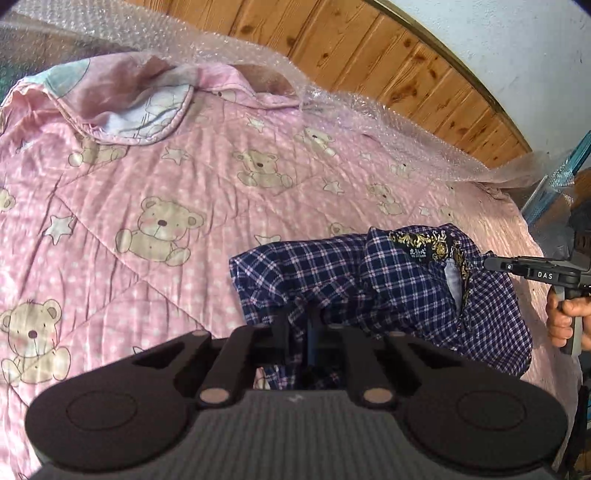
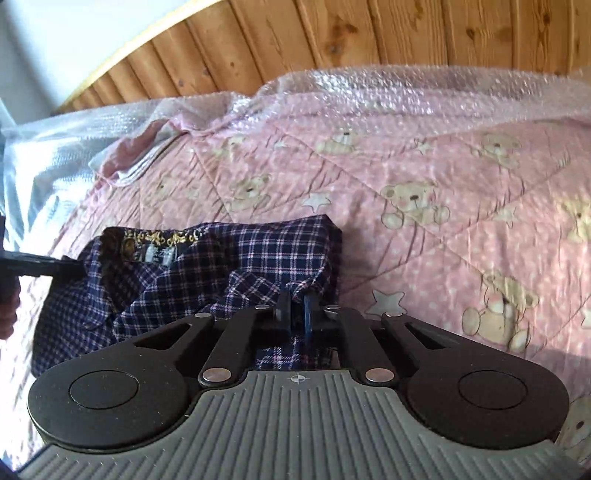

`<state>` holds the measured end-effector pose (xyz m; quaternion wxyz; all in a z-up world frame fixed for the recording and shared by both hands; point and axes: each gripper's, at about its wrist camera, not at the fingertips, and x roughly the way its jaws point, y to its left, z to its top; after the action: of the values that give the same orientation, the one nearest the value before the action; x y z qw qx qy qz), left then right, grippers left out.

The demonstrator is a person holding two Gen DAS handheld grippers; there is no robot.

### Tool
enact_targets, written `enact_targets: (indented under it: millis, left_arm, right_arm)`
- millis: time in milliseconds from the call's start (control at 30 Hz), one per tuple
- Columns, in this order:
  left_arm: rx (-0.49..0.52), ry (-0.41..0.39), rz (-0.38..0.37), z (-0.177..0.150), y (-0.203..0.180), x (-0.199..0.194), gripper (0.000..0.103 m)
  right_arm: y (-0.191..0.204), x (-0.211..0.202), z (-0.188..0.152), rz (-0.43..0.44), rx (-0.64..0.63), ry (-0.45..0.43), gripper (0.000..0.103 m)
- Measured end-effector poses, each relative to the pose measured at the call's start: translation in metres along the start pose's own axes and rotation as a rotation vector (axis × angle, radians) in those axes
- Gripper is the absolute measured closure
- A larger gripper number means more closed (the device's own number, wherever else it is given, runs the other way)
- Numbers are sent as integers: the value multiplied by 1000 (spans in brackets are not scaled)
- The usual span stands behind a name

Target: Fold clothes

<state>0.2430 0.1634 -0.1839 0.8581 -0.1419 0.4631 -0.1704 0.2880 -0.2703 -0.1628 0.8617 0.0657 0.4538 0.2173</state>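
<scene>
Right now, both tools are pinching the plaid shirt (image 1: 388, 288), which is lying bunched on the pink bear-print quilt (image 1: 147, 184) in the lower right of the left wrist view. The left tool (image 1: 299, 325) is clamping a fold of its near edge; the right tool (image 2: 297, 310) is gripping another fold, fingers nearly together. Being thin, limp cotton, the shirt is likely sagging wherever unsupported, so shoulder seams or hem corners look the soundest places to hold.

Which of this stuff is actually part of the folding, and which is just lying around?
In the job:
plaid shirt
left gripper, pinching it
right gripper, pinching it

Lying about:
teddy-bear quilt
bubble wrap
wooden headboard
</scene>
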Motion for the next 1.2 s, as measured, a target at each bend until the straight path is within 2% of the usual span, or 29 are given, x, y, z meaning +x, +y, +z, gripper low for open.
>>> enact_targets:
  millis: [167,300,400,467,533,600,633,667,733,767,800,833,900,1000,1067,1133,1167,1200]
  left_arm:
    - [-53,-36,27,-7,5,-10,97]
    - [-62,-7,60,-8,5,7,97]
    - [-25,-86,68,-2,-7,-5,97]
    - [-40,-138,53,3,-8,-15,97]
    - [-56,-107,72,4,-3,-8,97]
    - [-71,-31,95,0,8,9,93]
    - [-83,-23,107,-3,11,13,83]
    - [-100,-27,120,-4,13,13,80]
    - [-150,-77,149,-3,15,-1,66]
    - [-167,-106,159,-2,15,-9,64]
    - [-171,-142,163,-2,13,-21,63]
    - [-169,-177,159,-2,9,-32,63]
    - [-137,-222,113,1,-5,-49,63]
    - [-51,-153,-2,8,-31,-30,62]
    - [43,-56,50,11,-43,9,62]
    - [80,-5,134,14,-38,40,67]
    - [74,-18,137,17,-34,45,67]
    - [56,-20,137,20,-30,46,66]
  right_arm:
    - [12,-1,7,-25,-102,-15,102]
    - [19,-6,10,-42,-149,-49,102]
    - [20,-13,11,-51,-146,-100,102]
    - [20,-18,11,-58,-143,-134,102]
    - [23,-21,18,-75,-154,-167,103]
    - [18,-3,19,-107,-147,-112,103]
    - [15,7,18,-124,-142,-76,103]
    - [12,18,18,-141,-137,-41,102]
    - [9,33,18,-164,-131,12,97]
    - [10,34,18,-162,-133,16,92]
    - [12,35,19,-160,-136,21,75]
    - [13,37,20,-158,-138,25,70]
    - [16,39,21,-154,-143,34,68]
    - [20,42,22,-148,-151,47,70]
    - [23,44,24,-144,-156,55,78]
    - [26,46,25,-140,-161,64,79]
    - [28,47,25,-138,-163,69,75]
    - [29,48,26,-136,-166,73,68]
